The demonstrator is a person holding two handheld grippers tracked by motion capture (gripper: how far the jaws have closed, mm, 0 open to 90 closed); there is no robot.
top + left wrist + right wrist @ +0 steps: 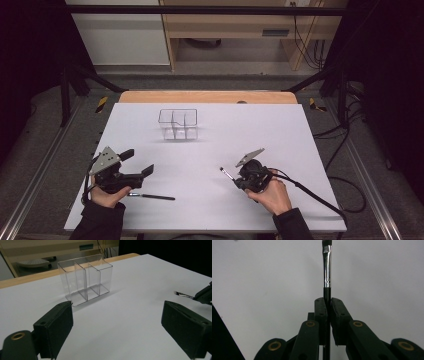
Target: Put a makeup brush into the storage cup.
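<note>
black right gripper [327,305] jaws clamped on thin brush [327,267], lifted near table front | left gripper [136,162] wide open, empty, second brush [152,197] lying just beside it | step: carrying brush; next, tip it upright over clear organizer [178,124] farther back on white table [300,150]

The counter [300,150] was viewed from above the person's side, looking forward and down. The left gripper view was aimed low across the counter at the clear organizer [86,280], also seen in the high view. The right gripper view was held close, looking down along a brush [327,270] onto the white surface.
</note>
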